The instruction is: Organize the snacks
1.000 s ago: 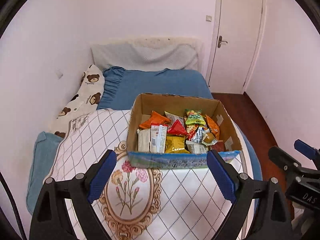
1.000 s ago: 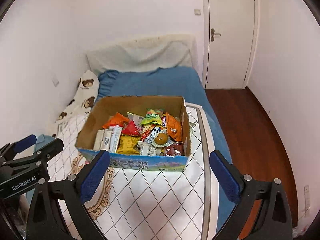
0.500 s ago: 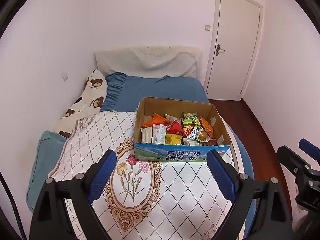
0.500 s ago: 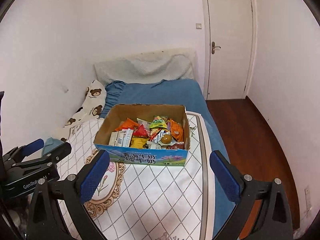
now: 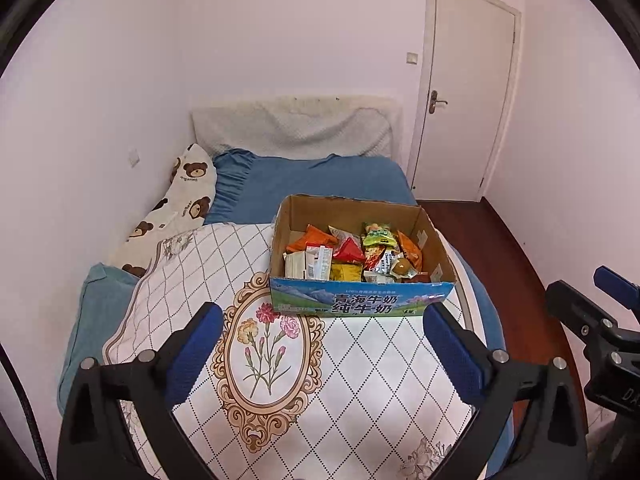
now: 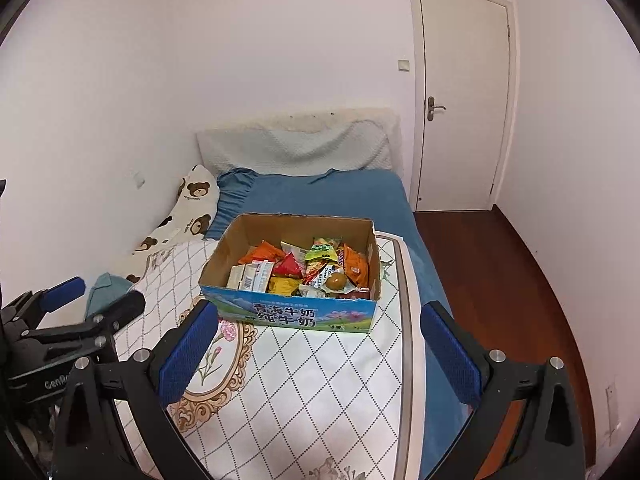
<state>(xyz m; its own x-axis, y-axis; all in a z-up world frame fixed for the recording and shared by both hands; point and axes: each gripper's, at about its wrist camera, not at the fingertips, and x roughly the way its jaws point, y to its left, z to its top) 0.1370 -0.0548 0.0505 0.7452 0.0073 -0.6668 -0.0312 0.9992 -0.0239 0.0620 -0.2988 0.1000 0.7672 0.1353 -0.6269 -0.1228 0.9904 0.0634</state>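
While both grippers hang short of box, nothing held. Left gripper: blue-padded jaws opening, spread wide, nothing between. Right gripper: jaws spread wide, empty.

Open brown cardboard box with blue printed front sits at 12 o'clock on white diamond-quilted floral blanket; mixed foil snack packets piled inside, loose.

Risks, judged:
- soft bedding: box tips or slides if pushed
- slick overlapping packets: pinch grabs two, or slips
- grippers side by side: may collide reaching in
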